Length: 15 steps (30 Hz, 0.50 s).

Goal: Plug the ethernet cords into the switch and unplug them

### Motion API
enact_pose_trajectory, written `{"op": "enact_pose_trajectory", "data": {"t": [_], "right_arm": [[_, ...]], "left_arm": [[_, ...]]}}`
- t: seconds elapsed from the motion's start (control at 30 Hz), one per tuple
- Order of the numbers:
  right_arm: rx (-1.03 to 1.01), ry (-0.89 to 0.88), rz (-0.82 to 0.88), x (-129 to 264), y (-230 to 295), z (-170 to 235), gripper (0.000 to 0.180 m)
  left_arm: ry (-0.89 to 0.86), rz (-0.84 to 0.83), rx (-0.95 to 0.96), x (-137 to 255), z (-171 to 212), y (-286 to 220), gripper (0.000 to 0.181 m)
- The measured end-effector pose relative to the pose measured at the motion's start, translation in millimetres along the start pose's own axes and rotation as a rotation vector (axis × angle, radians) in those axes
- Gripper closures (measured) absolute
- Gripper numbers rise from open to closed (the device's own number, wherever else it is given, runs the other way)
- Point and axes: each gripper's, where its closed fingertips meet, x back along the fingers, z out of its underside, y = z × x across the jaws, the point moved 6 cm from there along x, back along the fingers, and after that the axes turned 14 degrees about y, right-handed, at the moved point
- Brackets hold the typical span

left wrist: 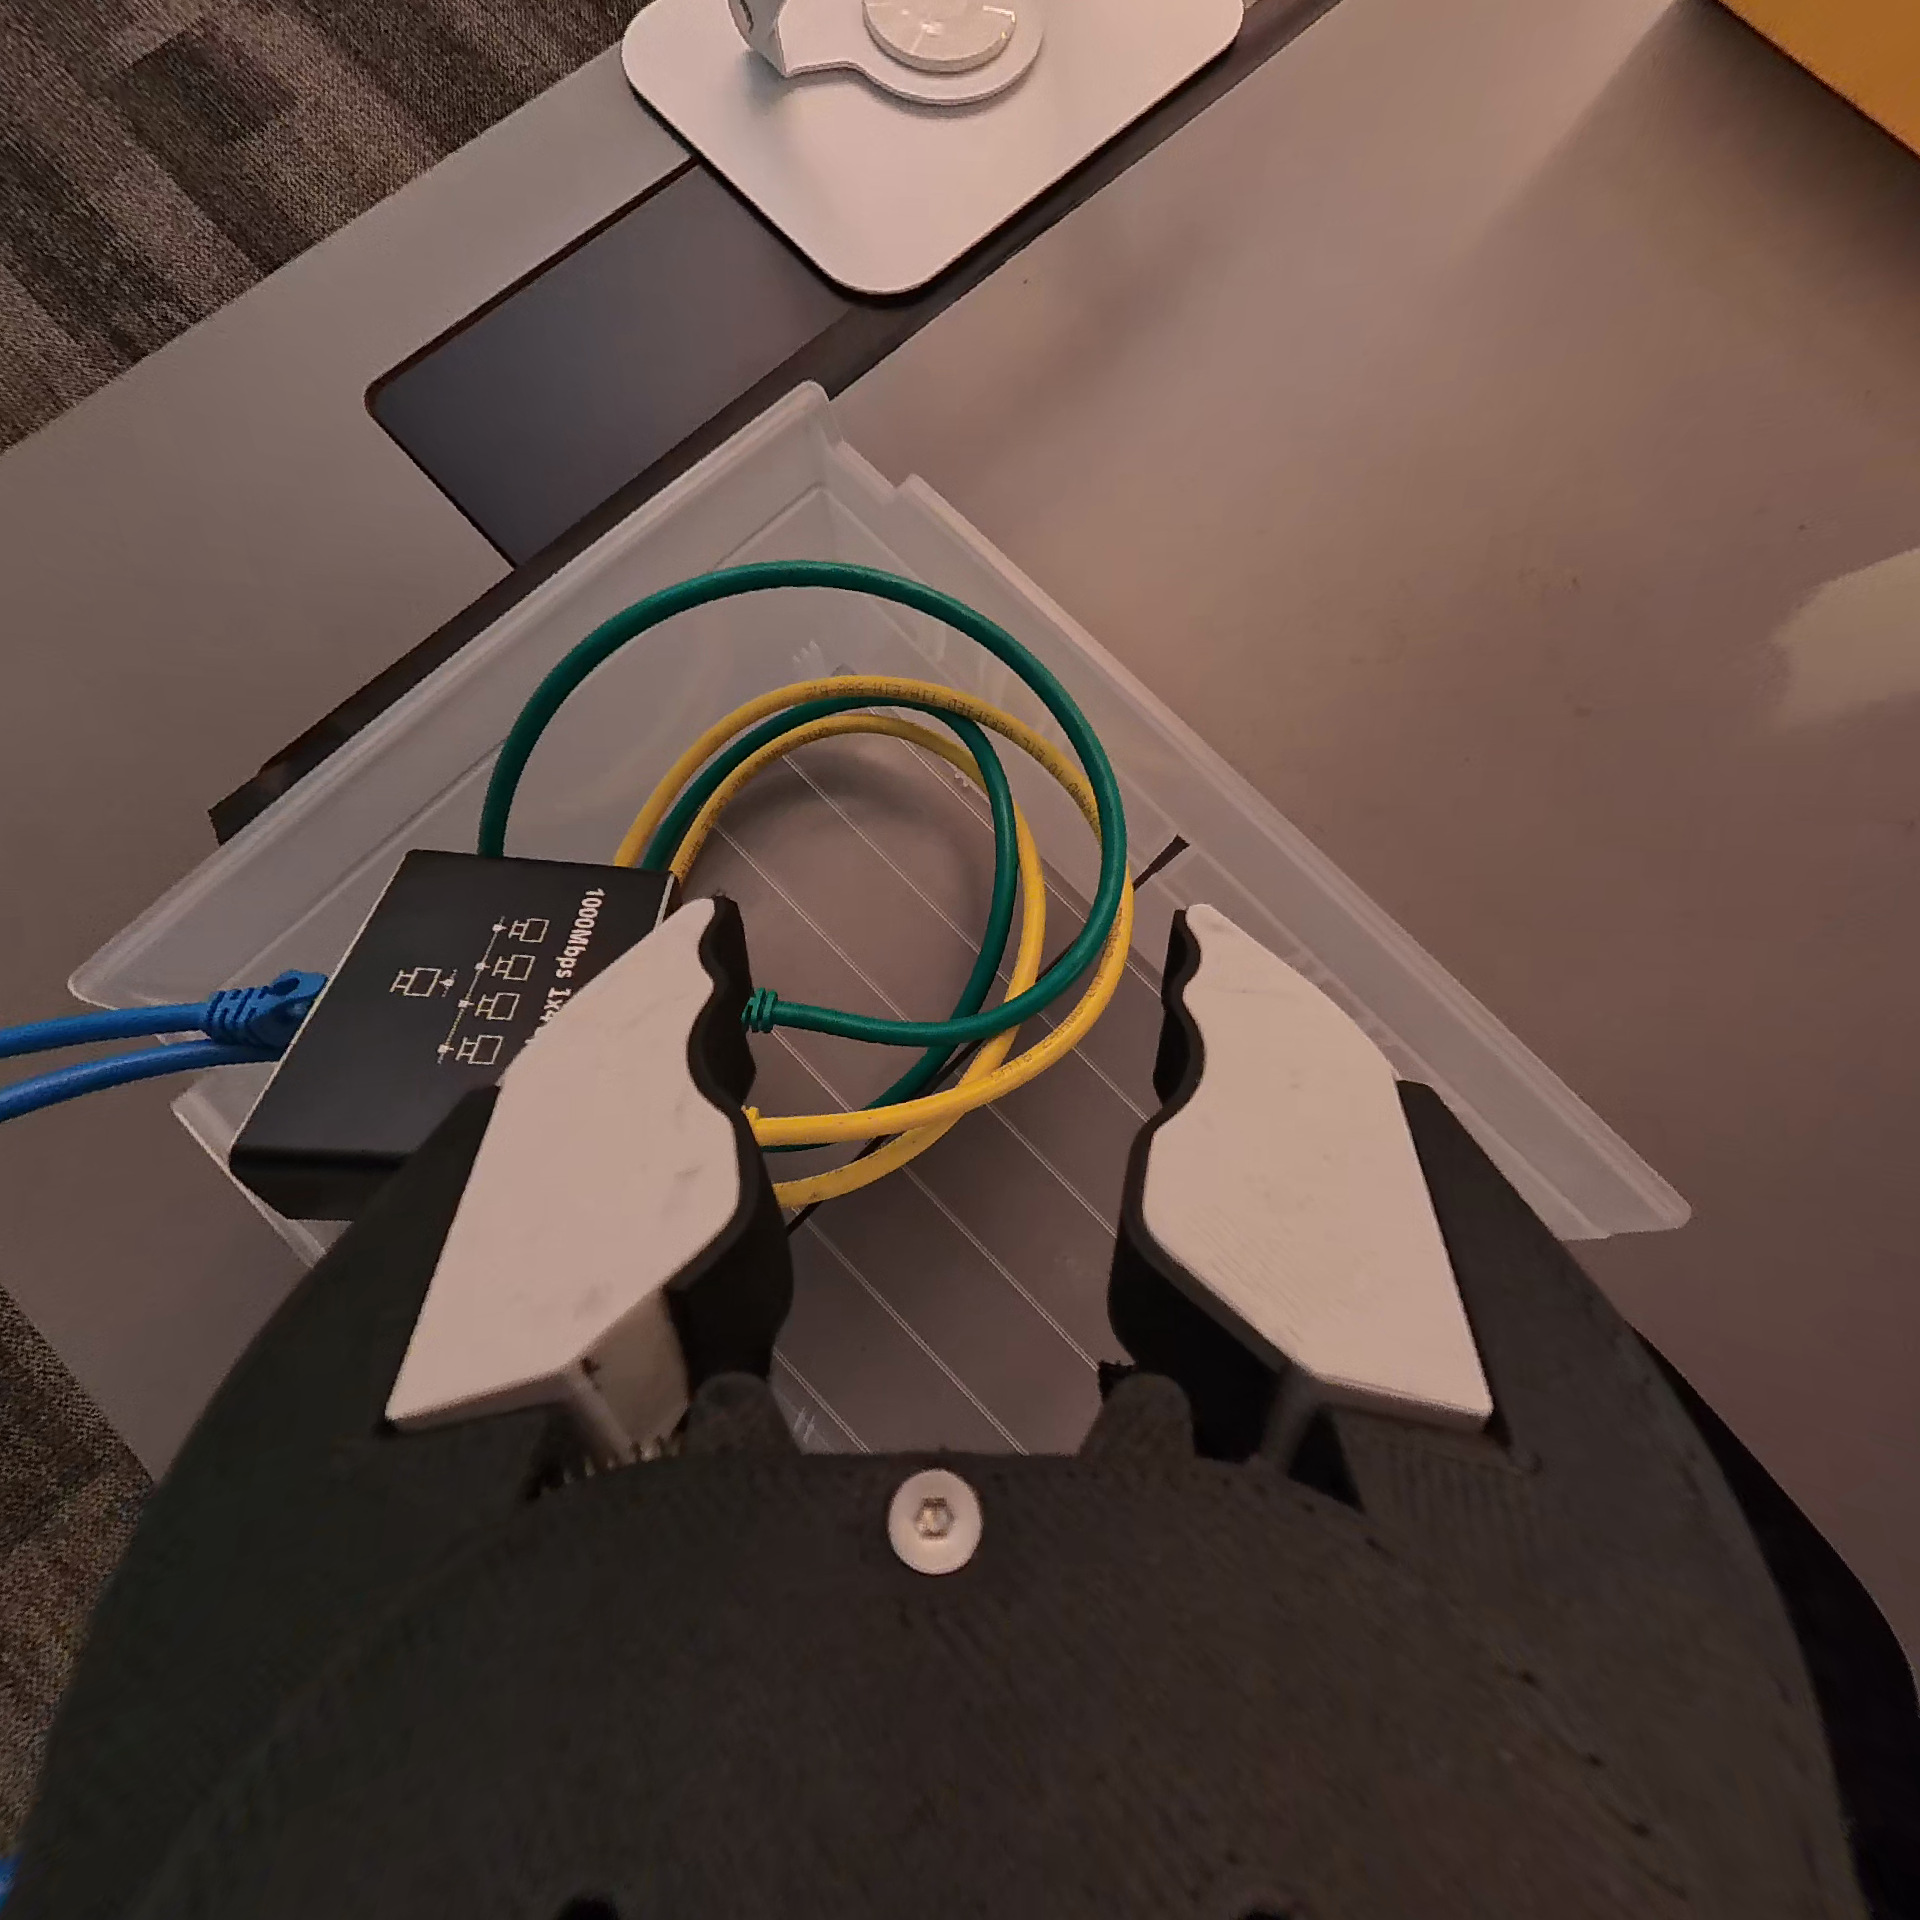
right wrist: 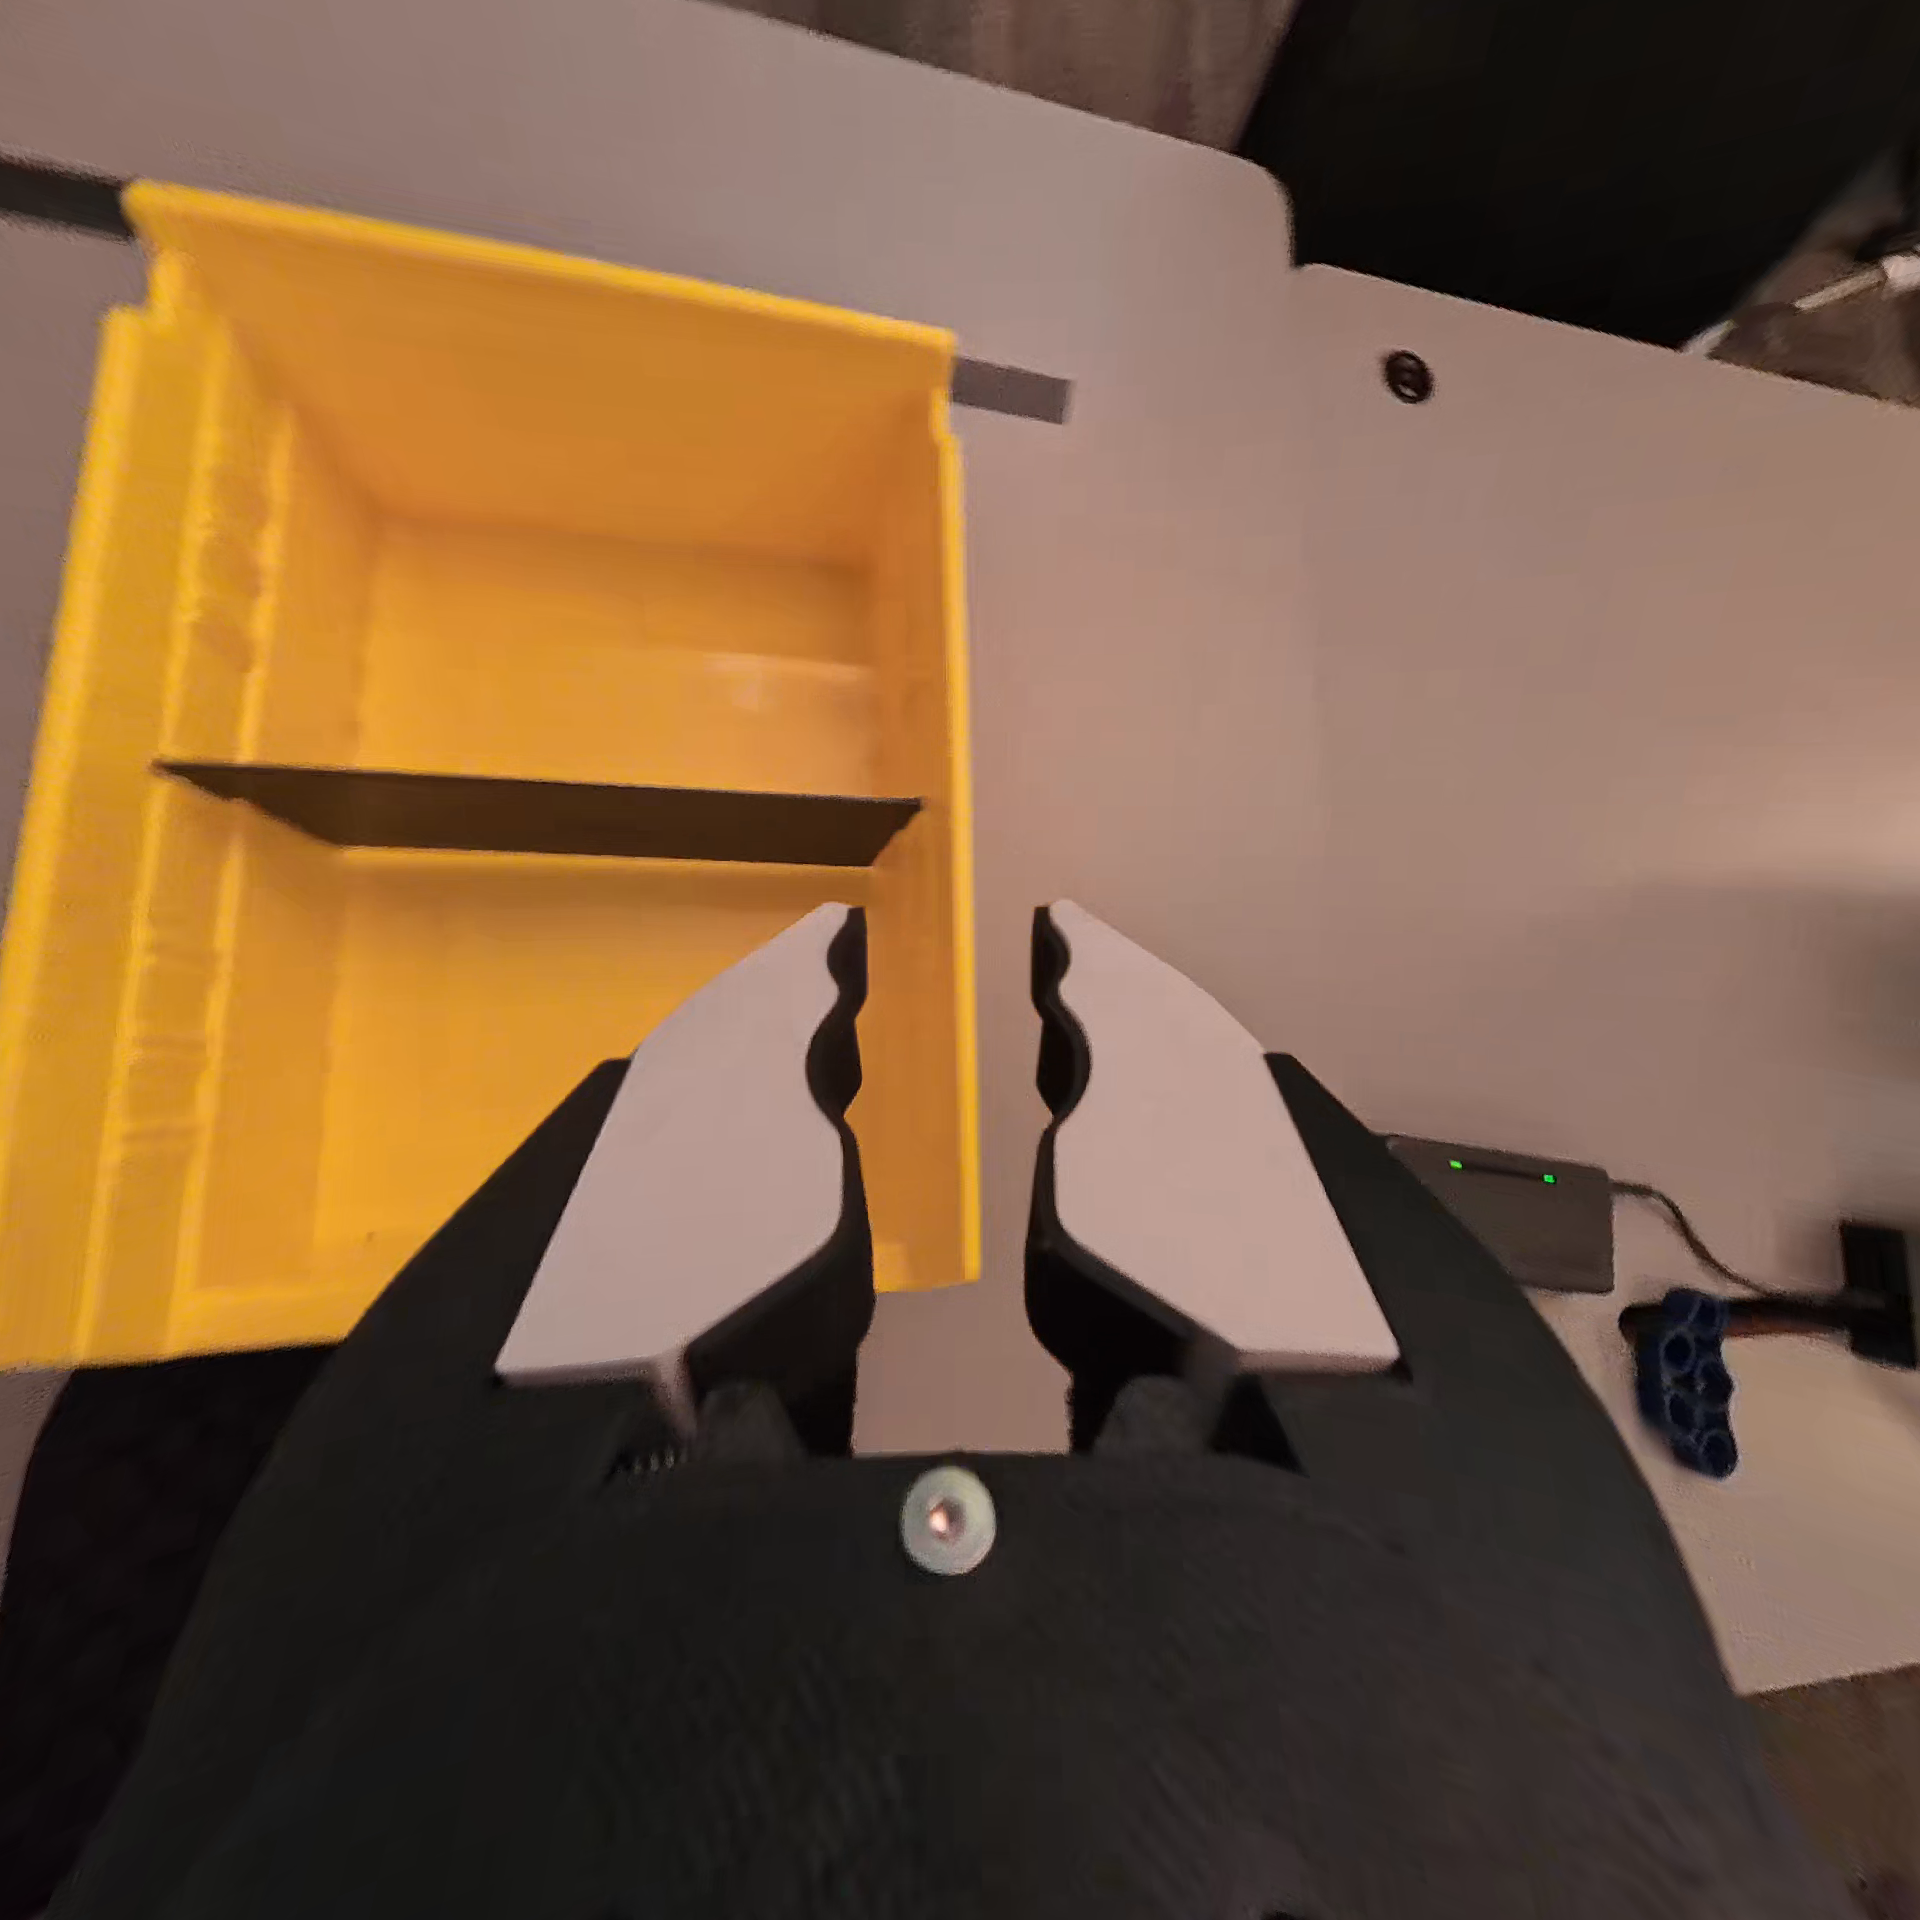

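In the left wrist view a black switch (left wrist: 416,1029) lies in a clear plastic tray (left wrist: 1299,831). A green cord (left wrist: 1039,665) and a yellow cord (left wrist: 1039,1081) loop from its right side over the tray floor. A blue cord (left wrist: 135,1039) runs to its left side, with a blue plug (left wrist: 265,1003) at the switch. My left gripper (left wrist: 951,920) is open and empty above the tray, its left finger (left wrist: 603,1122) over the switch's right end. My right gripper (right wrist: 945,914) is open and empty above the right wall of a yellow bin (right wrist: 156,727).
A white plate-like stand (left wrist: 914,177) sits at the far table edge, with a dark recess (left wrist: 582,416) beside it. The yellow bin has a black divider (right wrist: 540,821). A grey box with green lights (right wrist: 1507,1205) and a blue part (right wrist: 1694,1392) lie at the right. Spacing between my two grippers at the tips: around 75 centimetres. Between my left fingertips and the black switch (left wrist: 416,1029) there is roughly 8 centimetres. The left tips stand about 12 centimetres off the blue plug (left wrist: 265,1003).
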Motion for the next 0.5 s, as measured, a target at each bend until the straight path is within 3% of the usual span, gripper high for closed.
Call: {"op": "enact_pose_trajectory", "data": {"t": [0.17,0.5], "right_arm": [[-0.214,-0.023,0.052,0.9,-32.2,11.1,0.145],[-0.208,-0.045,0.044,0.9,-33.6,10.9,0.136]], "left_arm": [[0.003,0.001,0.007,-1.4,1.4,1.7,0.104],[-0.005,-0.002,0.01,1.0,0.6,0.9,0.103]]}}
